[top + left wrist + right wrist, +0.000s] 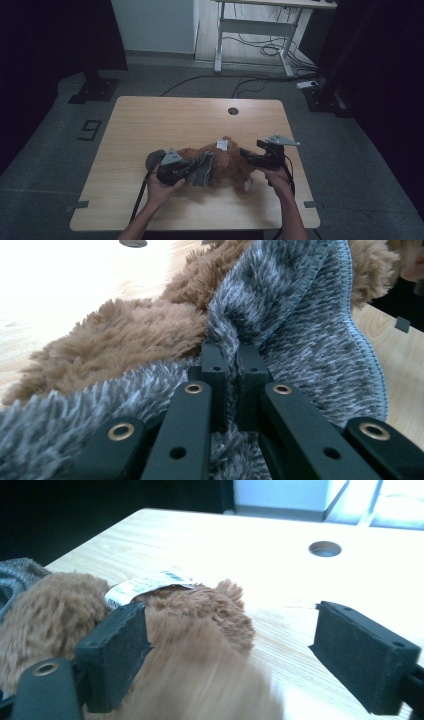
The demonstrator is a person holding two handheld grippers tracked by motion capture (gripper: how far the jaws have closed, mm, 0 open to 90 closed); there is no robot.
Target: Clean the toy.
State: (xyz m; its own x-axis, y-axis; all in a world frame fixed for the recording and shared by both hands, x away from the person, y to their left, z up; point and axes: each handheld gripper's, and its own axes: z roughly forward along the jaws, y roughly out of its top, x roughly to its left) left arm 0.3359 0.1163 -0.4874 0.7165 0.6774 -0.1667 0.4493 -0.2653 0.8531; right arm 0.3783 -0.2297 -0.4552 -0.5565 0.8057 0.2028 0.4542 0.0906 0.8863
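A brown, long-piled plush toy (227, 165) is laid on its side on the pale wooden table (150, 120), towards the near edge and between the two hands. A grey, short-furred knitted garment with a stitched blue-grey hem (201, 169) is drawn partly over the toy's left end, so the work in hand is judged to be the dressing or wrapping of the toy in this cloth. It is judged to be partly done: the cloth is seated over one end, while most of the brown body, its white printed label (222, 144) and the pale foot at the near side are left uncovered.

The left gripper (231, 371) is seen with its black pads pressed together on a fold of the grey garment, the fabric being bunched and puckered at the pinch. The right gripper (227, 652) is held above the toy's right end with its pads spread wide; brown fur is seen between them, but nothing is pressed by the pads.

The toy's pile is shaggy and soft, rounded in its masses and easily flattened. The garment's fur is denser and mottled light and dark grey, and its edge is bound by a neat ribbed seam. The table's top is smooth, light-grained, with a round cable hole (233, 111) near the far edge.
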